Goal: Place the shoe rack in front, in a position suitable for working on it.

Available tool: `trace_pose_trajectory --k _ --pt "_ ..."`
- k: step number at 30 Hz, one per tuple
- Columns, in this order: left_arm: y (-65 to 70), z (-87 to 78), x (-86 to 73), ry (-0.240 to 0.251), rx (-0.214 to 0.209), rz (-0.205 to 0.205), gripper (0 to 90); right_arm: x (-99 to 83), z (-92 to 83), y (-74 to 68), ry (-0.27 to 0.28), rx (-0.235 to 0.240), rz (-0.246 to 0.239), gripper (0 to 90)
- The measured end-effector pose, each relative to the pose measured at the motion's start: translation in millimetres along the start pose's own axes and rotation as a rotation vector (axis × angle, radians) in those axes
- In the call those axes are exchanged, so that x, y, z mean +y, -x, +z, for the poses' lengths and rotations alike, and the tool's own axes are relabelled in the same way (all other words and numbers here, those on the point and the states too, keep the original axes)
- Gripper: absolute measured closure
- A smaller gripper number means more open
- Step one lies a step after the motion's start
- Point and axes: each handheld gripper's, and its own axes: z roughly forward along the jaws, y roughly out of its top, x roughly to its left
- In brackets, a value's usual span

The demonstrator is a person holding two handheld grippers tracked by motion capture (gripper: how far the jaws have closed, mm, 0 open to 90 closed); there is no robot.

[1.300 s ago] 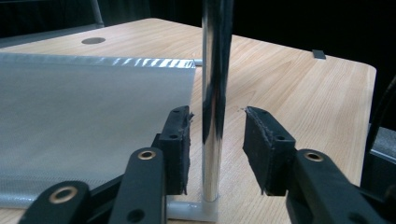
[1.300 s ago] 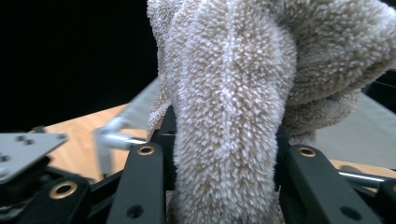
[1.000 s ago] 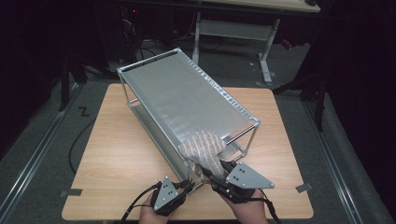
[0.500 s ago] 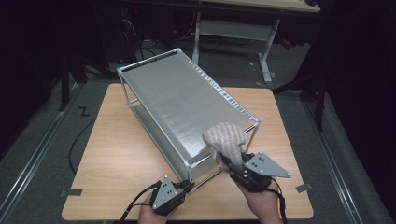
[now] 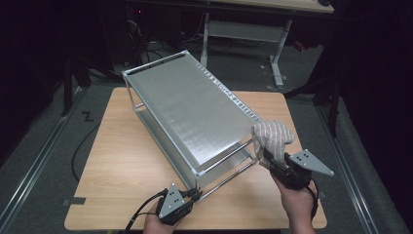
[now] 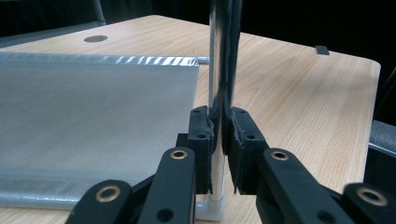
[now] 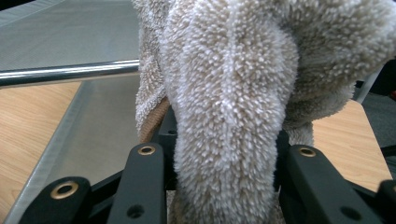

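A two-tier metal rack (image 5: 195, 112) stands slantwise on the wooden table (image 5: 126, 161). My left gripper (image 5: 195, 195) is shut on the rack's near corner post (image 6: 220, 70), low down close to its white foot; both pads press the chrome tube. My right gripper (image 5: 267, 158) is shut on a fluffy beige cloth (image 5: 272, 136), bunched up and resting against the top shelf's near right corner. In the right gripper view the cloth (image 7: 233, 93) bulges out between the jaws, with the rack's chrome rail (image 7: 70, 73) to its left.
The lower shelf (image 6: 88, 130) spreads left of the held post. A desk frame (image 5: 243, 29) stands behind the table on the dark floor. A cable (image 5: 80, 151) trails off the table's left edge. Bare wood lies left and right of the rack.
My right gripper has carried the cloth to the right along the rack's near end, from beside the left gripper to the top shelf's right corner. The left gripper has stayed on the post.
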Motion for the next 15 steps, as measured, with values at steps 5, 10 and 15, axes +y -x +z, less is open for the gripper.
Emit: trace_pose_trajectory --k 5,10,15 --pt "-0.2 0.1 -0.1 0.002 -0.001 -0.003 80.1 0.8 -0.1 -9.8 -0.005 0.029 -0.03 63.5" --pt "-0.3 0.1 -0.2 0.003 -0.002 -0.006 80.1 3.0 -0.5 -32.9 -0.007 0.088 -0.09 63.4" --pt "-0.5 0.3 -0.3 0.005 -0.004 -0.006 80.2 6.4 -3.1 -66.5 -0.002 0.184 -0.173 63.3"
